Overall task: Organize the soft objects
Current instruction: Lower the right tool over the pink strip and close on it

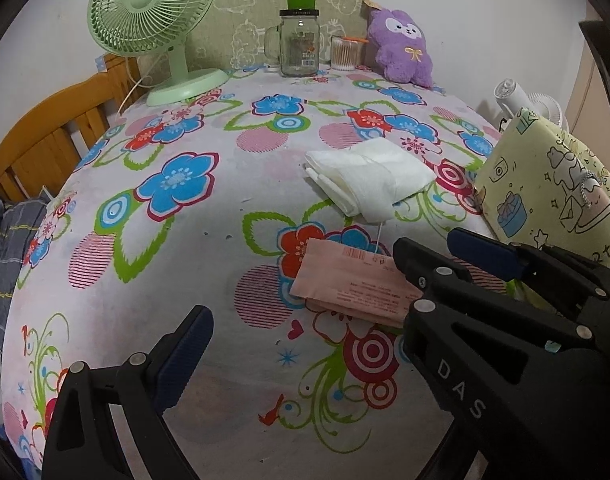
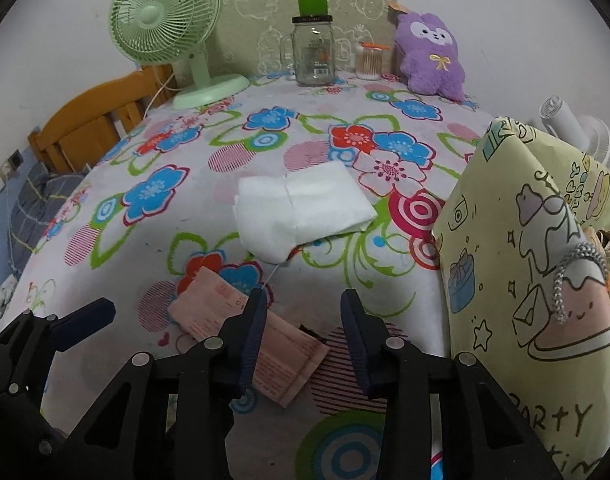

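On flowered table (image 2: 153, 240): 1 white cloth (image 2: 301, 210), 1 pink tag (image 2: 249, 334); both grippers' jaws apart.

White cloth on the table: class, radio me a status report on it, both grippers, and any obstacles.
Left gripper open, empty. Right gripper open, empty, low over the pink tag. Folded white cloth flat, untouched. Yellow gift bag stands close on the right.

A yellow gift bag (image 2: 537, 264) walls the right; bare floral tablecloth (image 1: 193, 248) lies open leftward.
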`<state>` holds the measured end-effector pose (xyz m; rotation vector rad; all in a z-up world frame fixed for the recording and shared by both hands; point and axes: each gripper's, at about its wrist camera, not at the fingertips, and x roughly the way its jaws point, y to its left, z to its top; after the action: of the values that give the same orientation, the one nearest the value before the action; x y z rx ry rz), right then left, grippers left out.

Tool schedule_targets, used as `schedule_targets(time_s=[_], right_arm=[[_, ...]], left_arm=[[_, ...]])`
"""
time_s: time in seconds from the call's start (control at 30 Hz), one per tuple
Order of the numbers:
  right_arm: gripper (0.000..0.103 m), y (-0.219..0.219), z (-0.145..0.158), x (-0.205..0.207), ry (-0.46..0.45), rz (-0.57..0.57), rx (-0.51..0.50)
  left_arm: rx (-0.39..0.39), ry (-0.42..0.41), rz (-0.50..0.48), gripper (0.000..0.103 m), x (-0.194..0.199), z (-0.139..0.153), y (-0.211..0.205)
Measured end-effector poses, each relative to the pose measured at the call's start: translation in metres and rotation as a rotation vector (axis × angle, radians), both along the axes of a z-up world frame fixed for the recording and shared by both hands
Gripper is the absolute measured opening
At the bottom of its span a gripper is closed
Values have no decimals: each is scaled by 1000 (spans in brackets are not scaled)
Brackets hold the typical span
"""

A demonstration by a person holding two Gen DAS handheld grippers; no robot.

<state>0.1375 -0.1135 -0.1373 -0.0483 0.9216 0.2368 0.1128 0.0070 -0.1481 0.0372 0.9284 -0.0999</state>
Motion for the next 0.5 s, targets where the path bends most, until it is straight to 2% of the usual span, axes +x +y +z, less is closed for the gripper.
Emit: schedule_targets(time_s=[0.5], right_arm=[[41,9,0,-2,7,43,-40]], left_arm=[[4,-7,25,97,-16,5,10]])
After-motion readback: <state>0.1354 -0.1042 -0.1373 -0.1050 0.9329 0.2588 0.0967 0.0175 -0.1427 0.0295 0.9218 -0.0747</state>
